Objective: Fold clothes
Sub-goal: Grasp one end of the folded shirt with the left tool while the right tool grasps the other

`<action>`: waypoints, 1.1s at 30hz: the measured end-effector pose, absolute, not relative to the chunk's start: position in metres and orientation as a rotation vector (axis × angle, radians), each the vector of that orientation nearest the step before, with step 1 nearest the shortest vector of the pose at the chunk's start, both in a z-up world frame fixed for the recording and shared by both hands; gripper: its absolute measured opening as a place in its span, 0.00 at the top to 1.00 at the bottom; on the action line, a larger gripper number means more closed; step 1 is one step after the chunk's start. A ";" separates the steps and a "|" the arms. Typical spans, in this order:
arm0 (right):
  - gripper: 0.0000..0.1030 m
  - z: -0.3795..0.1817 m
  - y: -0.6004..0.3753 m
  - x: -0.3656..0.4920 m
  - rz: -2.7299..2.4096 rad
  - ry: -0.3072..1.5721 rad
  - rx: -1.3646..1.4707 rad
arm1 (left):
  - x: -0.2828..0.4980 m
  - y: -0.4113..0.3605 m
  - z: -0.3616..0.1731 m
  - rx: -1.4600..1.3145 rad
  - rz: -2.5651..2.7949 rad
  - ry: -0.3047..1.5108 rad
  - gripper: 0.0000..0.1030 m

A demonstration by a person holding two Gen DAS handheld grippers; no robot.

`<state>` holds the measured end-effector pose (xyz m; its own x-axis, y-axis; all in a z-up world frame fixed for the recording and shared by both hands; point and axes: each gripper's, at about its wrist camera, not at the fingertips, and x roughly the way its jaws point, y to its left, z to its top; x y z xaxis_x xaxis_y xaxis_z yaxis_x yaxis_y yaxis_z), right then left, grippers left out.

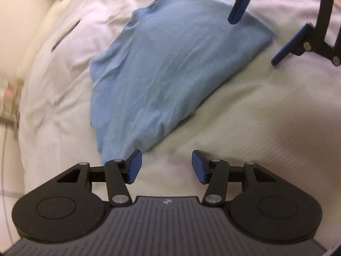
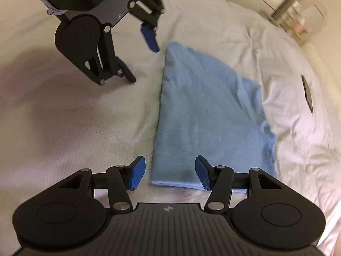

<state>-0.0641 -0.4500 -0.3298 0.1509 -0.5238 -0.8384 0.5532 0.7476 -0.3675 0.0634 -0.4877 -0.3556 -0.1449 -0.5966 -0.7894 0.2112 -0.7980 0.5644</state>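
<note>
A light blue garment [image 1: 162, 68] lies folded flat on the white bed; it also shows in the right wrist view [image 2: 204, 115]. My left gripper [image 1: 166, 166] is open and empty, just off the garment's near corner. In the right wrist view the left gripper [image 2: 142, 57] hovers beside the garment's far left corner. My right gripper [image 2: 170, 172] is open and empty, its jaws over the garment's near edge. In the left wrist view the right gripper [image 1: 253, 40] hangs open over the garment's far right corner.
The white bed sheet [image 1: 245, 111] is wrinkled around the garment [image 2: 74, 117]. A dark flat object [image 2: 307, 93] lies on the bed to the right. A shelf with small items [image 2: 298, 19] stands beyond the bed's far right edge.
</note>
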 end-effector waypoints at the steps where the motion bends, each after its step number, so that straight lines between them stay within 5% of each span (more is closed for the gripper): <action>1: 0.47 -0.336 -0.449 -0.059 -0.786 1.198 0.017 | 0.065 -0.491 -0.359 1.601 -1.999 -0.473 0.54; 14: 0.52 -0.363 -0.476 -0.059 -0.891 1.283 -0.228 | 0.082 -0.535 -0.399 1.607 -2.021 -1.003 0.54; 18: 0.52 -0.369 -0.477 -0.052 -0.872 1.311 -0.249 | 0.084 -0.559 -0.407 1.610 -1.977 -1.024 0.55; 27: 0.57 -0.371 -0.488 -0.051 -0.934 1.317 -0.234 | 0.080 -0.569 -0.413 1.630 -2.013 -1.072 0.78; 33: 0.90 -0.358 -0.504 -0.059 -0.899 1.302 -0.156 | 0.073 -0.576 -0.395 1.642 -2.017 -0.967 0.95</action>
<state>-0.0590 -0.5036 -0.3583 -0.0094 -0.6472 -0.7622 0.4834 0.6644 -0.5701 0.0728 -0.5759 -0.3951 -0.2561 -0.6594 -0.7068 -0.1380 -0.6988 0.7019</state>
